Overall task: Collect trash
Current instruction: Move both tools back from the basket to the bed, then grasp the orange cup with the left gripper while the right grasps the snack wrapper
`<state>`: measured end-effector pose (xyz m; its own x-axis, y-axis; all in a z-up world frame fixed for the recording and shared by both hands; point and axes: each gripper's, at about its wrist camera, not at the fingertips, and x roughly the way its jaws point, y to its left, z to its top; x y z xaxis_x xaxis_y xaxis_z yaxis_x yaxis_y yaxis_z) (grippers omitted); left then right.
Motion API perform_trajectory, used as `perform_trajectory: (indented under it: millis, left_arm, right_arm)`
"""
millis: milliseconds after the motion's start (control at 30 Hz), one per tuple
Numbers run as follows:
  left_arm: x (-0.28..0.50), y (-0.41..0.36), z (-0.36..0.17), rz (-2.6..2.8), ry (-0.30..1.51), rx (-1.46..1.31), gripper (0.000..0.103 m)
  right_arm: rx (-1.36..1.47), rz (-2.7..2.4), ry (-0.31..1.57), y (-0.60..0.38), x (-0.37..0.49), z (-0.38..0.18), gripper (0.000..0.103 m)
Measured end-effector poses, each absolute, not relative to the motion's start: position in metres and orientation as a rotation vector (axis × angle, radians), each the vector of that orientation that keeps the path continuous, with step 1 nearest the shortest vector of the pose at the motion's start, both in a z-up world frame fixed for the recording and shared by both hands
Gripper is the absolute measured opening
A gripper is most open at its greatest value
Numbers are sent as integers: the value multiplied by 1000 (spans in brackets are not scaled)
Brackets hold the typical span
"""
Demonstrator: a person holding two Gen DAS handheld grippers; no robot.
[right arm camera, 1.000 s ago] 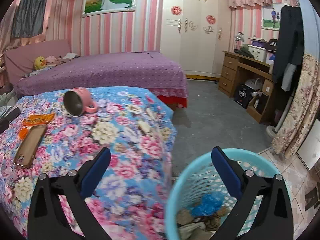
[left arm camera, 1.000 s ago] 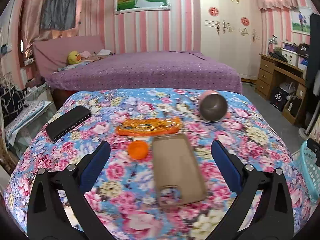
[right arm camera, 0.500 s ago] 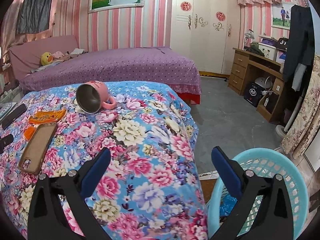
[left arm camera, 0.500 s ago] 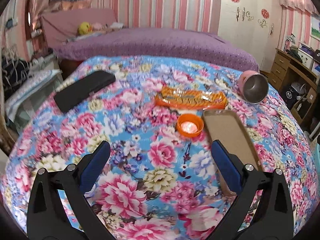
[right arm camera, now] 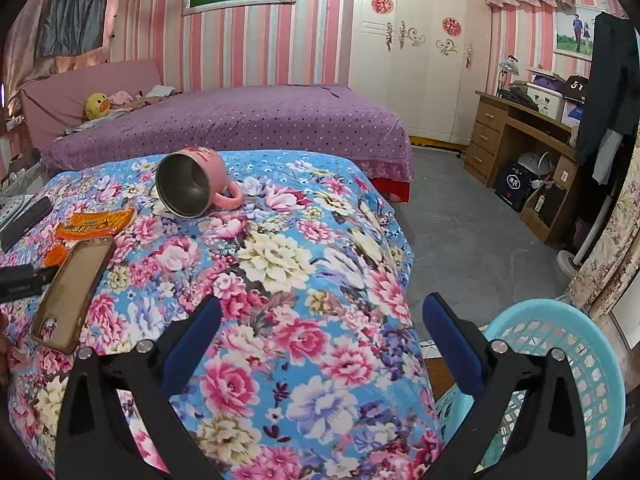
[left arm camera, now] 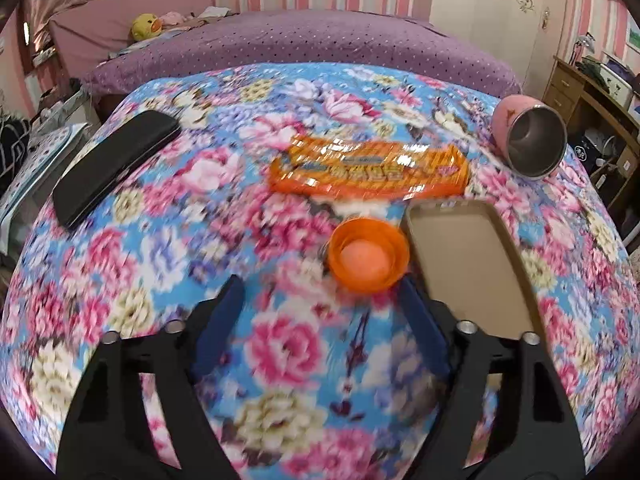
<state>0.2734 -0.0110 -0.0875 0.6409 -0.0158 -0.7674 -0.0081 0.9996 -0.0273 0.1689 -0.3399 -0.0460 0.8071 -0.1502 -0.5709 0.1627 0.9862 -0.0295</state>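
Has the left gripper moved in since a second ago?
Yes. The left gripper has come down toward the orange cap, which now lies just ahead of its right finger beside the phone case; its jaws are closing, nothing between them.

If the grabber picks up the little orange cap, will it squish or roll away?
The orange cap looks like thin plastic, so it is probably very light and fairly stiff. It lies open side up on the soft floral quilt, so it likely won't roll, though a nudge might slide or flip it. The left gripper is closing with nothing between its pads yet.
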Motion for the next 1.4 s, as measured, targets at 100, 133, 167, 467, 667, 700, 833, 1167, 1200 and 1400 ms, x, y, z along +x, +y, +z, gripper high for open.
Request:
perform_trajectory:
  millis: [100, 133, 167, 467, 667, 700, 833, 1167, 1200, 1400]
  left_arm:
    - [278, -11, -85, -37, 860, -43, 39]
    - [278, -11, -84, -48, 856, -50, 37]
    - [278, -10, -83, -61, 850, -62, 37]
    - [256, 36, -59, 5, 775, -46, 37]
    - [249, 84, -46, 104, 747, -68, 37]
    - [248, 92, -44, 114, 740, -79, 37]
    - [248, 118, -40, 162, 731, -111, 37]
    - [247, 142, -44, 198, 738, -148, 37]
    - [248, 142, -44, 198, 739, -148, 37]
    - [246, 133, -40, 187, 724, -144, 37]
  right_arm:
    - [11, -152, 617, -333, 173, -47, 98]
    - [8, -147, 620, -331, 174, -46, 98]
    - [7, -138, 621, -327, 175, -46, 98]
    - [-66, 71, 584, -245, 214, -30, 98]
    - [-109, 197, 634, -174, 276, -36, 98]
    - [-104, 213, 646, -164, 287, -38, 98]
    - [-115, 245, 711, -136, 322, -50, 97]
    - [-107, 226, 906, -130, 370, -79, 86]
    - [-96, 232, 909, -131, 371, -80, 82]
    - [-165, 271, 858, -119, 362, -74, 27]
